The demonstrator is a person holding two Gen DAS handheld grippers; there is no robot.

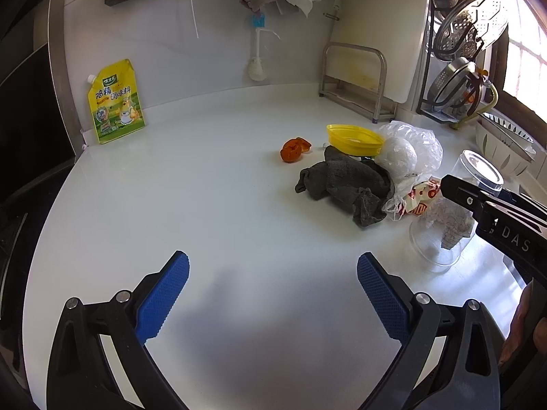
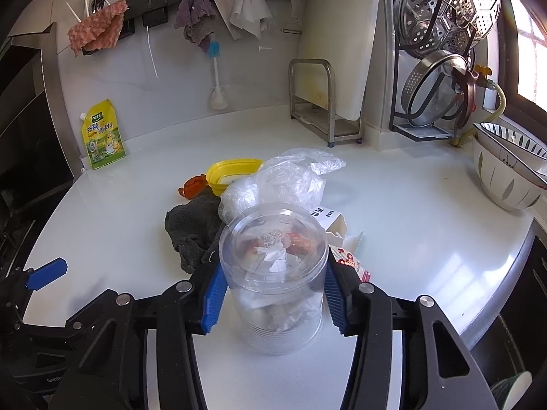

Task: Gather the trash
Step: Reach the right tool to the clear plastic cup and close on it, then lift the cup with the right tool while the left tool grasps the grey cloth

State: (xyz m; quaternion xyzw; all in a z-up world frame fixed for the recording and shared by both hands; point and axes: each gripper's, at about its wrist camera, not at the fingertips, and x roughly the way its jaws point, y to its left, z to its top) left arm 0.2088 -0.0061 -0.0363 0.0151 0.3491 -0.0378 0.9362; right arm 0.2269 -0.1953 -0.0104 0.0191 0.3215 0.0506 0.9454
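Note:
A clear plastic cup (image 2: 273, 256) stuffed with crumpled paper and scraps stands on the white counter (image 2: 427, 239), and my right gripper (image 2: 273, 295) is shut on it, a blue pad against each side. Behind the cup lie a red-and-white wrapper (image 2: 348, 259), a crumpled plastic bag (image 2: 283, 181), a grey cloth (image 2: 195, 225), a yellow lid (image 2: 232, 172) and an orange peel (image 2: 193, 186). My left gripper (image 1: 273, 294) hangs open over bare counter, well short of the grey cloth (image 1: 345, 184) and the orange peel (image 1: 294, 148). The left wrist view also shows the cup (image 1: 437, 239) at the right.
A yellow seasoning pouch (image 1: 114, 102) leans on the back wall at the left. A metal rack (image 2: 311, 102) with a cutting board stands at the back. Stacked bowls (image 2: 509, 174) and a steamer rack (image 2: 444, 10) sit at the right, by the counter's steel edge (image 2: 506, 290).

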